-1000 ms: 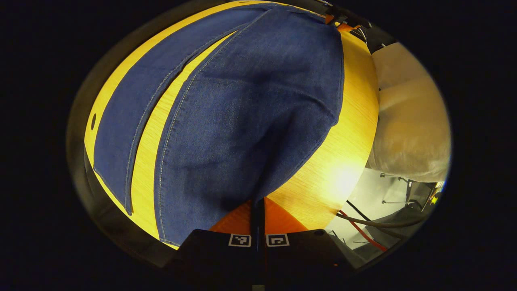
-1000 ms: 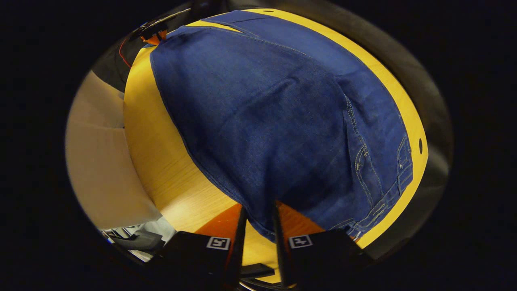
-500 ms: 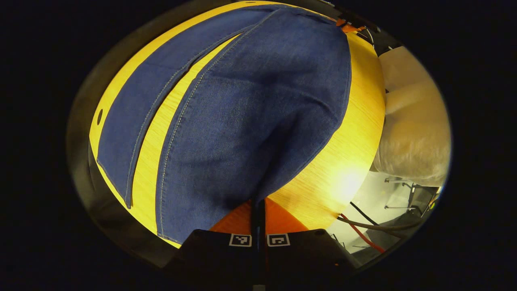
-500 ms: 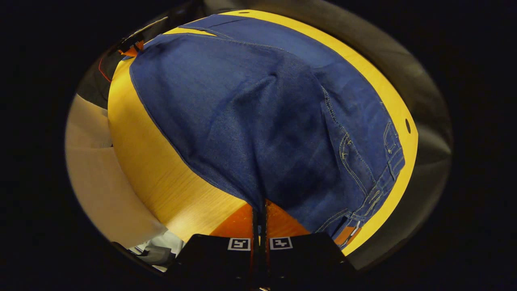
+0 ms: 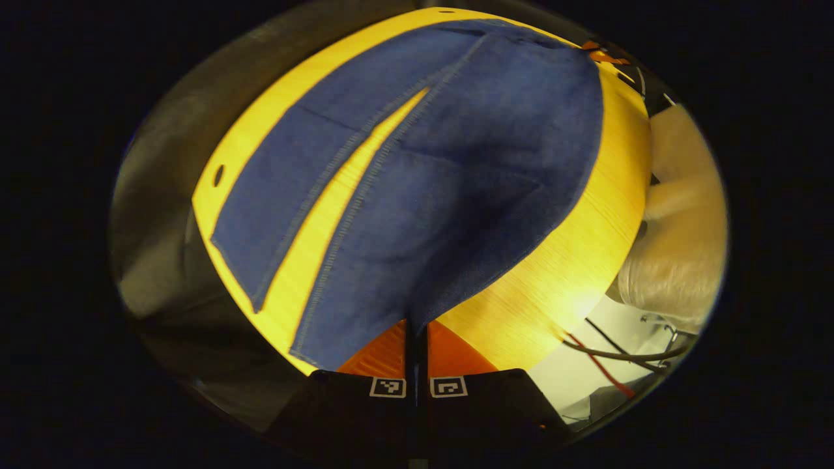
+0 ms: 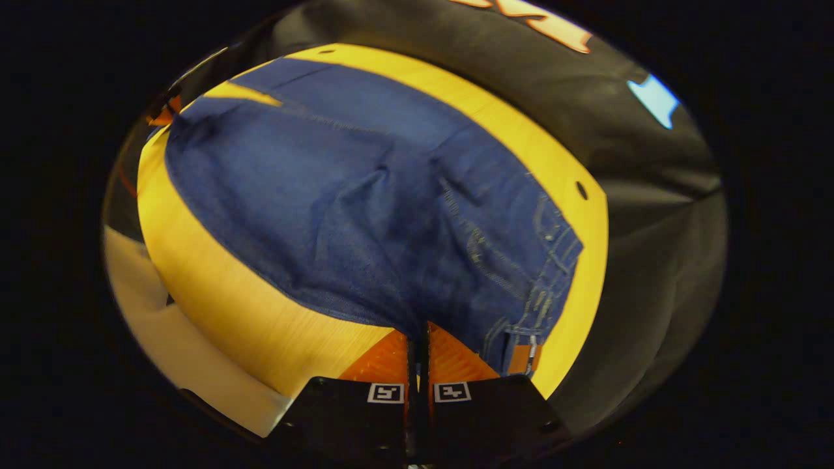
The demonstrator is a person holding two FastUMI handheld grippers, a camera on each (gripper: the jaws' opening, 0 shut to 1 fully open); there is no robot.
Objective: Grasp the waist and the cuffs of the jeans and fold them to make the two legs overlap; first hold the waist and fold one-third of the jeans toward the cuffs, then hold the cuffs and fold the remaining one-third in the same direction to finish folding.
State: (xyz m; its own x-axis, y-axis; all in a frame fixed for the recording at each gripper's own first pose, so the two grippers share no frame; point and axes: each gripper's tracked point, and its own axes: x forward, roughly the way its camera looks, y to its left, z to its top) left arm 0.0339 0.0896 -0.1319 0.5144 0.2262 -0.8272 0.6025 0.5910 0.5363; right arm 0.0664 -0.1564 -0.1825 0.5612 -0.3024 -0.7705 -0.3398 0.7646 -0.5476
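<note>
In the left gripper view, the first step is judged to be in hand: the near leg is to be carried over the far one. The left gripper [image 5: 416, 339] is seen closed on the cuff-end edge of the jeans [image 5: 456, 176], denim rising from the fingers toward 12 o'clock across the table [image 5: 580, 260]. The far leg lies flat at 10 o'clock, a strip of table between.

In the right gripper view, the right gripper [image 6: 417, 339] is closed on the jeans near the waist [image 6: 541, 286], which lies at 2 o'clock. An even lift and sweep toward 12 o'clock is called for next.
</note>
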